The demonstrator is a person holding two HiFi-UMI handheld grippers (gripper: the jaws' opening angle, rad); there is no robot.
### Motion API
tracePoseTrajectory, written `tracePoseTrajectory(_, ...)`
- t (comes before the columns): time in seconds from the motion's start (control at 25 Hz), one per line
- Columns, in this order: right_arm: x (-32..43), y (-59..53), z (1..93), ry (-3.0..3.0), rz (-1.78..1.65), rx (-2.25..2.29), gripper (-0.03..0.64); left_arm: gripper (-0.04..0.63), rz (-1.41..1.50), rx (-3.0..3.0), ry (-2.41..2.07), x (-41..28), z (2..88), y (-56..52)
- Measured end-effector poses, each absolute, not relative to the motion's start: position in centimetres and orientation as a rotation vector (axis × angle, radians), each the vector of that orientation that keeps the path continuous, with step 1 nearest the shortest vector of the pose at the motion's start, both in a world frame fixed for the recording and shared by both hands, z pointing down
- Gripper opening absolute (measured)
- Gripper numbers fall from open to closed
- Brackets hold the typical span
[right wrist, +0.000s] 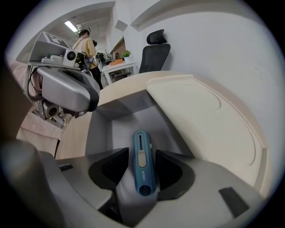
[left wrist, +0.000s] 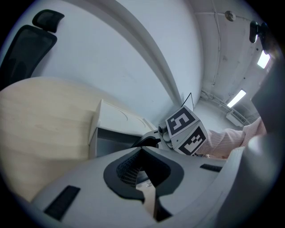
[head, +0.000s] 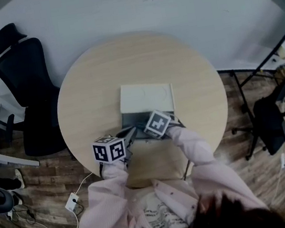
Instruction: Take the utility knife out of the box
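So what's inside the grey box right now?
A blue utility knife lies on the floor of the box, between the open jaws of the right gripper. The gripper's body covers the floor's near end.

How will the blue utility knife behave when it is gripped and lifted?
The utility knife looks like a rigid plastic body, so probably stiff and light. Its smooth, rounded sides may slip when squeezed. Lying flat in the box, it seems unlikely to roll.

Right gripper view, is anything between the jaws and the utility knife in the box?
Nothing visible does. The lid is swung back, the box stands open, and the utility knife lies bare on its floor. The right gripper has its jaws open on either side of the knife.
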State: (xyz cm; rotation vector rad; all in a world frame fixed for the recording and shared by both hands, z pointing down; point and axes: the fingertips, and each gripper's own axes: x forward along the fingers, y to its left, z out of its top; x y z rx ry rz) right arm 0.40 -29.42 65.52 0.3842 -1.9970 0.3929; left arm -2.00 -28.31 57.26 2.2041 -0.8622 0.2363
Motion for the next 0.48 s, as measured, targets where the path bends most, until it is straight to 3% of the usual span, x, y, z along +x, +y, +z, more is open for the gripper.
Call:
tracePoseTrajectory(0.12,0.9,-29.8,65.8,-1.953,0.34,0.395,0.203,0.009,0.238,2.193,-0.858,-2.2,57.5,-28.3)
tracePoseTrajectory(0.2,1.5,-30.1,66.0,-1.896,0.297,0.409,0.156,0.009,0.238,2.192,-0.856,-2.2,57.6,-28.3)
tracePoseTrajectory(0.48,1.7,-30.1,66.2,-1.897,0.297,0.404,0.138,0.009,0.235,2.187,-0.858,-2.2,57.8,-28.5)
